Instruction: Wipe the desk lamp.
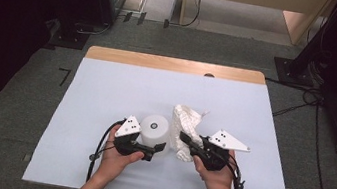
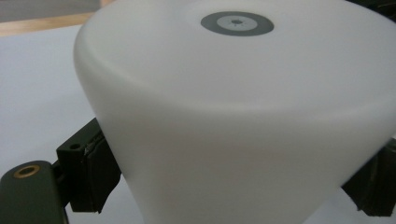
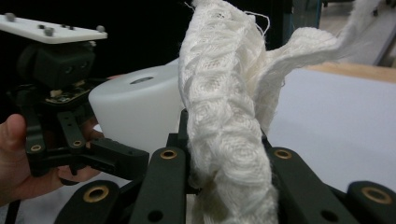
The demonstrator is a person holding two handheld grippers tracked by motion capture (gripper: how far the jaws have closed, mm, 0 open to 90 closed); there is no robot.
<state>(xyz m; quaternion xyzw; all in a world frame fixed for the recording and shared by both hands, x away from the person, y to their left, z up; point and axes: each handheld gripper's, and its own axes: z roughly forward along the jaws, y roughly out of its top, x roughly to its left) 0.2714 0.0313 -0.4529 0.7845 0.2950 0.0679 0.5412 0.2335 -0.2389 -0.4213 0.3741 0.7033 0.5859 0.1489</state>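
In the left gripper view the white cup [image 2: 243, 121] is cut off at 6 o'clock; the right tongs' [image 3: 224, 158] tips are buried in the white cloth [image 3: 219, 107]; its 12 o'clock end leaves frame

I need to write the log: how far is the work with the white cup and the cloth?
Done: left gripper grips the upturned white cup, jaws on both sides; right gripper is shut on the white cloth, lifted beside the cup. In hand: bringing them together. Left: probably wiping; the cloth seems not yet on the cup.
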